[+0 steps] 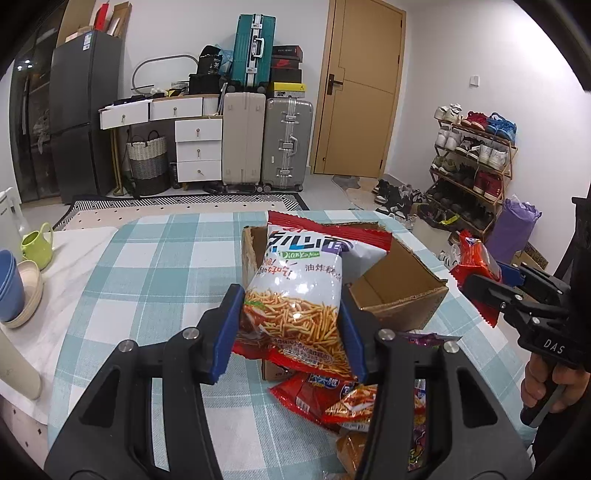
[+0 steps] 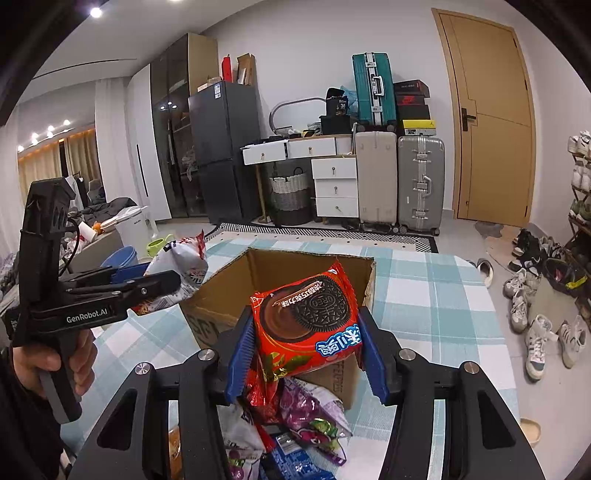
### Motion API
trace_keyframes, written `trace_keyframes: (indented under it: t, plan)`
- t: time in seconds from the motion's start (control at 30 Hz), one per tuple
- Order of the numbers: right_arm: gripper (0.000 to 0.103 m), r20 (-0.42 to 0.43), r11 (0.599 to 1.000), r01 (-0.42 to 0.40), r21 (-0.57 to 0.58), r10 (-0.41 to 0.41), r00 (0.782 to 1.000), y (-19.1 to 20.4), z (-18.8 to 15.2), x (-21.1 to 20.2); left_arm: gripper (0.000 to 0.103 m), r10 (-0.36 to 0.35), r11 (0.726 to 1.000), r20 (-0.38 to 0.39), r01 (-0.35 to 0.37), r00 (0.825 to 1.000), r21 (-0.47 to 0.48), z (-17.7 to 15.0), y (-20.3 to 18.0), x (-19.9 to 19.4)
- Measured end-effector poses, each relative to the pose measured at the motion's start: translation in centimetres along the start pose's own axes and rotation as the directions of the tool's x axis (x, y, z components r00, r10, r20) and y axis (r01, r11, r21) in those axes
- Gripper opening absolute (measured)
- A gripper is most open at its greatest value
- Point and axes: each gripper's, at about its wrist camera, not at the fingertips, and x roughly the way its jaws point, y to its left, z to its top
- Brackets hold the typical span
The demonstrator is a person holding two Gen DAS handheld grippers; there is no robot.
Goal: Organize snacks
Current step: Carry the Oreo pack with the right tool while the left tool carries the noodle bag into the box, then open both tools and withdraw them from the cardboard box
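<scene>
Noodle-stick bag pinched in left claw above box.

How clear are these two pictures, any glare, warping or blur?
Left wrist view: sharp on the noodle bag, heavy fisheye bending of the door, dark corners. Right wrist view: cookie pack crisp, ceiling lights flare at the upper left, walls curve.

A cardboard box stood on the bench just beyond both jaws; loose snack packets lay beneath them, before the box.
</scene>
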Motion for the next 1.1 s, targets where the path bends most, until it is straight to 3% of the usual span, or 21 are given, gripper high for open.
trace_keyframes:
  t: [0.4,0.77,0.9,0.97,1.03,1.1]
  plan:
    - [0.053,-0.038,1.0,-0.02,0.001,0.02,0.999,-0.7,1.1,3.7,0.047,-0.006,1.0,-0.034,0.006,0.999,0.018,1.9,-1.8,4.5]
    - [0.054,-0.064,1.0,-0.024,0.006,0.024,0.998,-0.9,1.2,6.4,0.048,0.037,0.998,-0.085,-0.032,0.996,0.062,2.2,-2.7,9.4]
    - [0.066,-0.034,1.0,-0.028,0.005,0.028,0.999,-0.9,1.3,5.6,0.051,0.035,0.997,-0.091,-0.029,0.995,0.065,2.3,-3.5,9.9]
    - [0.08,-0.01,1.0,-0.018,0.009,0.018,1.0,-1.1,1.4,4.6,0.061,0.015,0.998,-0.088,-0.009,0.996,0.068,2.2,-3.4,9.7]
    - [0.091,0.005,1.0,-0.012,0.025,0.012,1.0,-1.4,1.5,3.8,0.084,0.028,0.997,-0.074,-0.023,0.997,0.074,1.9,-3.3,9.2]
    - [0.097,0.009,0.999,0.003,0.038,-0.004,1.0,-1.7,1.4,2.8,0.085,0.023,0.997,-0.06,-0.019,0.998,0.073,1.6,-3.2,8.5]
